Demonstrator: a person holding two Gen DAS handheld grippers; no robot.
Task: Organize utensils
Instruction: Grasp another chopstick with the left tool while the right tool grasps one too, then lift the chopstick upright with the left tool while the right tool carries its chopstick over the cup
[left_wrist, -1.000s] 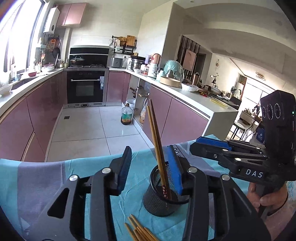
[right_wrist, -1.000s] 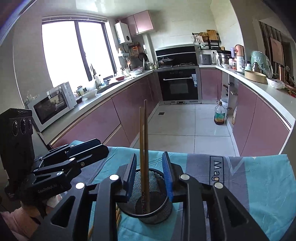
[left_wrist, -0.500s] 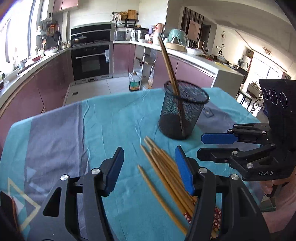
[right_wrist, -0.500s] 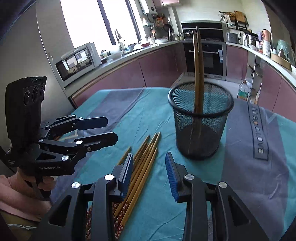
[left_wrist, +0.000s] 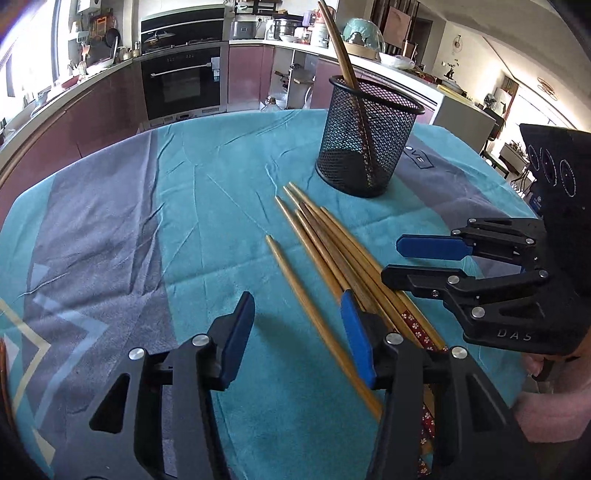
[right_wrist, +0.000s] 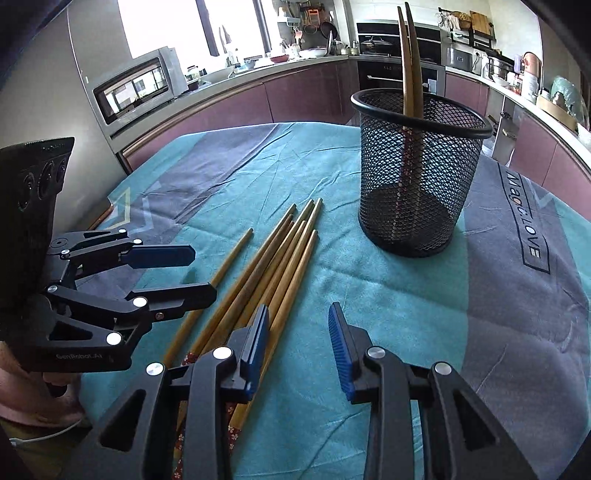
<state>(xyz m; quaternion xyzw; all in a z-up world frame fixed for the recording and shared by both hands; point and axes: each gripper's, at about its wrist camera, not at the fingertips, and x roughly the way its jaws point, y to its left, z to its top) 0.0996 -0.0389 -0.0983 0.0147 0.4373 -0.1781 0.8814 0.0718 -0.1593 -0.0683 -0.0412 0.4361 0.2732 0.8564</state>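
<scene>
In the middle of the left wrist frame, a bundle of loose chopsticks (left_wrist: 325, 251) lies on the teal-and-grey cloth (left_wrist: 207, 206) covering the counter, tips toward a black mesh holder (left_wrist: 369, 136) at upper right. 2 chopsticks (left_wrist: 347, 70) stand leaning inside it. The left claw (left_wrist: 297, 332), lower centre, is closing with nothing gripped; 1 stray chopstick (left_wrist: 306, 295) lies on the cloth below its gap. The right claw (right_wrist: 297, 343), low in its own frame, is closing too, empty, just right of the bundle.
</scene>
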